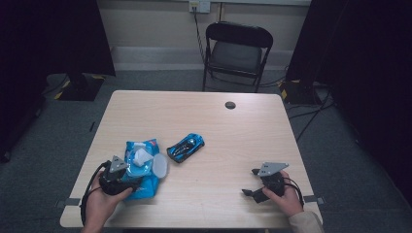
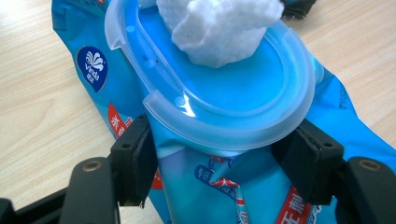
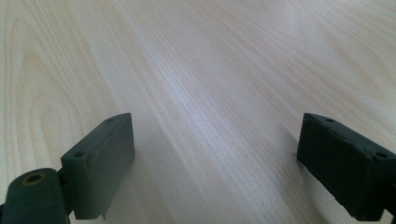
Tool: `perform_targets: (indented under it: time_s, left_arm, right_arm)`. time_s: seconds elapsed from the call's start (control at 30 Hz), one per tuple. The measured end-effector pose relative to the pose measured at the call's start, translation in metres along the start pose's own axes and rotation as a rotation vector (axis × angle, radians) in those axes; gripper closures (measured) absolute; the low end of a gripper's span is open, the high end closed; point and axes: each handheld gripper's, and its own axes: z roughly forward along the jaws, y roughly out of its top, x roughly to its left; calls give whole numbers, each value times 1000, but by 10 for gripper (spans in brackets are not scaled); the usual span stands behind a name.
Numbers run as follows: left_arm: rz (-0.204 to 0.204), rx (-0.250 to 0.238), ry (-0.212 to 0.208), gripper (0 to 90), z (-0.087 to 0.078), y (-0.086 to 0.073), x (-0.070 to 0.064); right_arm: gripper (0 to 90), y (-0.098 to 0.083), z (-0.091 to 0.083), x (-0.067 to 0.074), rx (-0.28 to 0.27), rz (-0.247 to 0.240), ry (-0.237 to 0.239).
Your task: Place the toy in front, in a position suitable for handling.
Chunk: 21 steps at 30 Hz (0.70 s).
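A: Left gripper [image 2: 217,154] straddles the blue wipes pack [image 2: 205,186] at the table's [image 1: 233,131] near-left, pads against its sides, squeezing in.

B: Right gripper [image 3: 215,163]?

A: Jaws wide apart over bare wood, near-right. Toy car [image 1: 185,147] sits mid-table.

The high view looks down on the table [image 1: 233,141]; both gripper views skim its wood closely.

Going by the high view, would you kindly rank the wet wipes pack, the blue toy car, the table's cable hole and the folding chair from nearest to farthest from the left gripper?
1. Wet wipes pack: between the left gripper's jaws.
2. Blue toy car: mid-table, to the right.
3. Cable hole: near the table's far edge.
4. Folding chair: beyond the table.
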Motion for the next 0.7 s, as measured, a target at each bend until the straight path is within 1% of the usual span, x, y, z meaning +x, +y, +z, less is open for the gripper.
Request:
perform_targets:
  time_s: [0.13, 0.23, 0.43, 0.57, 0.6, 0.63, 0.67, 0.7]
  left_arm:
    - [1, 13, 5, 338, 4, 5, 3]
    - [-15, 15, 10, 341, 9, 10, 6]
    - [-21, 21, 14, 343, 15, 17, 11]
    - [-38, 19, 19, 344, 21, 23, 16]
    - [-36, 21, 19, 346, 22, 25, 18]
    - [-45, 17, 19, 346, 24, 26, 19]
    - [-37, 23, 21, 347, 25, 27, 21]
    - [-39, 21, 23, 347, 26, 28, 22]
  right_arm:
    - [104, 0, 0, 0, 1, 0, 0]
    - [104, 0, 0, 0, 1, 1, 0]
    - [104, 0, 0, 0, 1, 0, -1]
    - [104, 0, 0, 0, 1, 1, -1]
    - [104, 0, 0, 0, 2, 2, 0]
    - [104, 0, 0, 0, 1, 1, -1]
    - [104, 0, 0, 0, 2, 2, -1]
    - [103, 0, 0, 0, 2, 4, -2]
